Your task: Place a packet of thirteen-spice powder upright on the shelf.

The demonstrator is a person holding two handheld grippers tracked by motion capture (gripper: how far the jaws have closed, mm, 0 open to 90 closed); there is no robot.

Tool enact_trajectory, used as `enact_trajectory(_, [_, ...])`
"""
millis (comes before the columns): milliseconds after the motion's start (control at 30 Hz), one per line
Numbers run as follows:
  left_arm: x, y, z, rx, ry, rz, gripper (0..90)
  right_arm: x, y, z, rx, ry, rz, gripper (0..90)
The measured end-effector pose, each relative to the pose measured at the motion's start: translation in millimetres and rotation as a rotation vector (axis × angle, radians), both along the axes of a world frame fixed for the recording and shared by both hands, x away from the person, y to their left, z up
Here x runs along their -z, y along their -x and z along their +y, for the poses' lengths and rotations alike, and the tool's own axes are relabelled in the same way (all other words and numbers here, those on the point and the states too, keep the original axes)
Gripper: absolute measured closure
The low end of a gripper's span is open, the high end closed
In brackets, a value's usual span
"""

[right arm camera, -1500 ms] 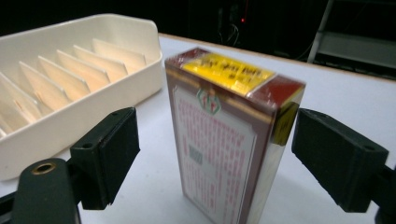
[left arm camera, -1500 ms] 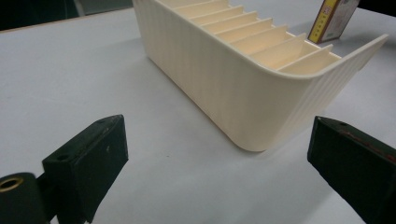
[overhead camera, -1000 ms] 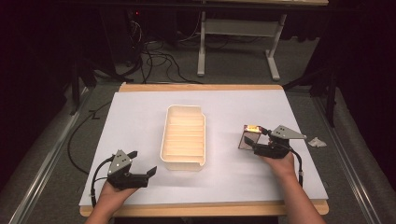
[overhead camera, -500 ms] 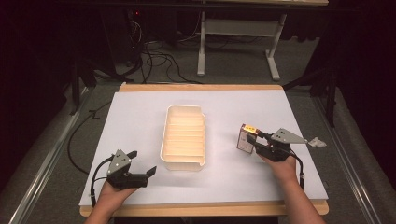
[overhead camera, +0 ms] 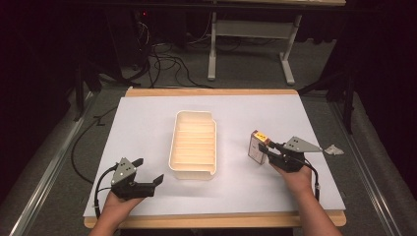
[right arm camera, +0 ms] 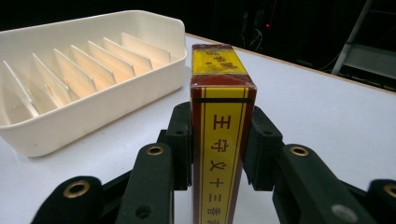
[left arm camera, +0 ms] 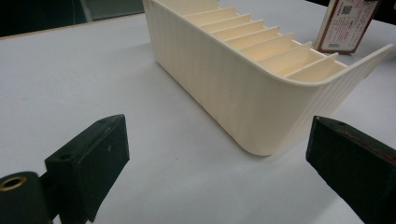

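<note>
A cream tray (overhead camera: 193, 145) with several cross slots lies in the middle of the white sheet. My right gripper (overhead camera: 266, 150) is shut on a dark red and yellow box (overhead camera: 256, 145) with printed characters, holding it upright just right of the tray. In the right gripper view the jaws of my right gripper (right arm camera: 219, 140) clamp the box (right arm camera: 222, 93) on both sides, with the tray (right arm camera: 93, 107) to the left. My left gripper (overhead camera: 150, 170) stands open near the tray's front left corner. In its own view, my left gripper (left arm camera: 219, 158) faces the tray (left arm camera: 233, 79), the box (left arm camera: 345, 23) beyond.
The white sheet (overhead camera: 142, 123) covers most of the wooden table. A small crumpled white scrap (overhead camera: 334, 149) lies near the sheet's right edge. Cables (overhead camera: 162, 64) and a desk frame (overhead camera: 246, 34) are on the floor beyond the far edge.
My right gripper has carried the box slightly left, nearer the tray, and stood it more upright. The left gripper has not moved.
</note>
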State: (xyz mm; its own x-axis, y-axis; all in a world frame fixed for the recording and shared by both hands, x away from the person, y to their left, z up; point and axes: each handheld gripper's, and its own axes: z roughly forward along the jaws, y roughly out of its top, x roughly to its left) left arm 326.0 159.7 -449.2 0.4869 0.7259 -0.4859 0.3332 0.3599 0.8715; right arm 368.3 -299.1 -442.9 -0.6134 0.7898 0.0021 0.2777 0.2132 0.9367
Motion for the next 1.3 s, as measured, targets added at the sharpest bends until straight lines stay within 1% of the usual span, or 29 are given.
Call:
enact_trajectory(167, [-1.3, 0.3, 0.9, -0.008, 0.007, -0.005, 6.5, -1.5, 1.0, -0.8, 0.007, -0.001, -0.005, 68.5])
enact_trajectory(233, [-1.8, 0.4, 1.2, -0.01, 0.01, -0.003, 6.5, -2.7, 2.9, -1.2, 0.014, -0.01, -0.001, 68.5])
enact_trajectory(267, [-1.9, 0.4, 1.3, -0.011, 0.011, -0.003, 6.5, -3.2, 3.2, -1.7, 0.014, -0.008, -0.012, 68.6])
enact_trajectory(300, [-2.1, 0.5, 1.3, -0.013, 0.013, -0.003, 6.5, -4.1, 4.1, -2.1, 0.015, -0.009, -0.013, 68.6])
enact_trajectory(400, [-2.2, 0.8, 1.7, -0.02, 0.008, -0.005, 6.5, -6.6, 7.2, -2.9, 0.018, -0.016, -0.02, 68.6])
enact_trajectory(533, [-2.1, 1.5, 1.5, -0.023, 0.003, -0.007, 6.5, -8.9, 9.5, -3.1, 0.021, -0.01, -0.039, 68.7])
enact_trajectory(767, [-0.1, 2.9, -1.1, -0.02, -0.01, 0.004, 6.4, -13.2, 13.8, 0.6, 0.027, -0.003, -0.055, 68.7])
enact_trajectory(900, [0.8, 3.1, -2.2, -0.014, -0.013, 0.009, 6.4, -15.9, 16.6, 5.1, 0.016, 0.009, -0.062, 68.7])
enact_trajectory(933, [0.8, 3.2, -2.4, -0.013, -0.013, 0.009, 6.4, -16.8, 16.9, 7.0, 0.006, 0.011, -0.067, 68.7])
enact_trajectory(967, [0.6, 3.1, -2.3, -0.011, -0.012, 0.009, 6.4, -17.6, 17.7, 8.3, 0.005, 0.012, -0.061, 68.7])
enact_trajectory(1000, [0.2, 3.1, -2.3, -0.01, -0.009, 0.01, 6.4, -18.0, 17.0, 9.4, -0.005, 0.011, -0.072, 68.7])
enact_trajectory(1033, [-0.5, 3.2, -2.3, -0.01, -0.001, 0.011, 6.4, -18.5, 17.8, 10.9, -0.003, 0.006, -0.061, 68.7])
enact_trajectory(1067, [-0.8, 3.2, -2.2, -0.01, -0.001, 0.009, 6.5, -18.9, 16.9, 11.8, -0.015, 0.008, -0.072, 68.7])
enact_trajectory(1133, [-1.2, 3.1, -2.2, -0.011, 0.0, 0.004, 6.7, -19.8, 16.6, 14.8, -0.025, -0.006, -0.067, 68.7])
enact_trajectory(1233, [-1.7, 3.1, -2.1, -0.011, -0.002, -0.002, 7.3, -21.2, 15.7, 19.7, -0.032, 0.0, -0.075, 68.7])
enact_trajectory(1267, [-1.7, 2.8, -1.5, -0.011, -0.005, -0.005, 7.4, -21.5, 15.4, 21.5, -0.033, -0.009, -0.071, 68.7])
enact_trajectory(1300, [-2.1, 2.8, -1.2, -0.012, -0.001, -0.003, 7.6, -22.5, 14.6, 22.5, -0.039, -0.006, -0.073, 68.7])
